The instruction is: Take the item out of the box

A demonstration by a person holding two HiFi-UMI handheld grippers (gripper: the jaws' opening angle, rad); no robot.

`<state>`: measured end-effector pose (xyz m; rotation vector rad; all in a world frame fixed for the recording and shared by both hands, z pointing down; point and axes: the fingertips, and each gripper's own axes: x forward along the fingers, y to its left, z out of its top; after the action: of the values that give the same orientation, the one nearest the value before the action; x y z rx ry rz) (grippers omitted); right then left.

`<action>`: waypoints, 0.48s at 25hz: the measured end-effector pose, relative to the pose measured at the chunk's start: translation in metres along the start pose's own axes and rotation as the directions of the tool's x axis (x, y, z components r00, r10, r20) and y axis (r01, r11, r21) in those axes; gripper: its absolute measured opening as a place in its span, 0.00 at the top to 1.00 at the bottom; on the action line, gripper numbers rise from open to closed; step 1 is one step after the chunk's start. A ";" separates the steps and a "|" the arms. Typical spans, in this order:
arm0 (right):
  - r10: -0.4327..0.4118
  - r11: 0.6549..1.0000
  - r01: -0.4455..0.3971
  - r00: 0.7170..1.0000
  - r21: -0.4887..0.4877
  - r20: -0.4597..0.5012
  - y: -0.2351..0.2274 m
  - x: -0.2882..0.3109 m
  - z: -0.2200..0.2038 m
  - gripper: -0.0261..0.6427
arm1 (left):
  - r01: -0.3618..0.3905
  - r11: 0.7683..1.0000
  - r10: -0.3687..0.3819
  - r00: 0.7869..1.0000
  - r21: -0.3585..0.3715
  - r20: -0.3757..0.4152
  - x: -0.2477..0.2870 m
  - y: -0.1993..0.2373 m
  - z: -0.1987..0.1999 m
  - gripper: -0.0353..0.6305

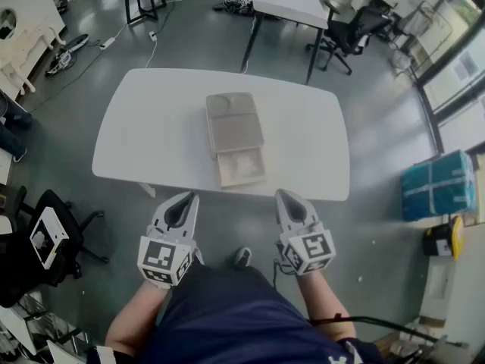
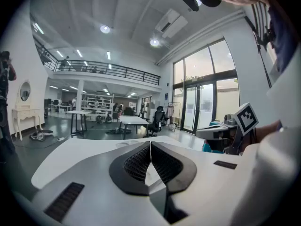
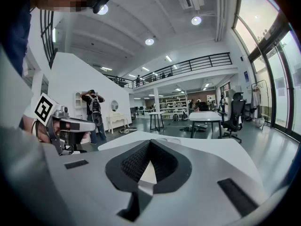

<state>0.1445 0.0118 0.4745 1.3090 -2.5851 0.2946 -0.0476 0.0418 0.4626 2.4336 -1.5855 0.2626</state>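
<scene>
A flat beige box [image 1: 234,121] lies in the middle of the white table [image 1: 151,127]. Its near part [image 1: 242,167] stands open and holds a pale whitish item [image 1: 244,161]. Both grippers hang in front of the table's near edge, close to my body and apart from the box. My left gripper [image 1: 189,197] is shut and holds nothing; its tips [image 2: 150,143] meet in the left gripper view. The same goes for my right gripper [image 1: 283,194], whose pads [image 3: 149,144] touch with nothing between them.
A black office chair [image 1: 45,233] stands at my left with a white device on it. To the right, a blue crate [image 1: 436,184] and a yellow item [image 1: 443,241] sit on the floor. Another table [image 1: 288,2] and a chair [image 1: 348,32] stand beyond.
</scene>
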 end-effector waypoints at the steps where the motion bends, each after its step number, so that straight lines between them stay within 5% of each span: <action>1: -0.001 1.000 0.001 1.000 0.000 0.002 -0.001 -0.001 0.000 0.95 | -0.001 1.000 0.001 1.000 0.000 -0.003 0.000 -0.001 -0.001 0.90; 12: 0.007 1.000 -0.007 0.999 -0.018 -0.033 -0.019 -0.004 -0.016 0.95 | -0.033 0.999 0.033 0.999 0.008 -0.025 0.012 -0.015 -0.008 0.90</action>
<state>0.1642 0.0083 0.4901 1.2782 -2.5593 0.2906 -0.0287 0.0393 0.4726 2.4015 -1.6184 0.3049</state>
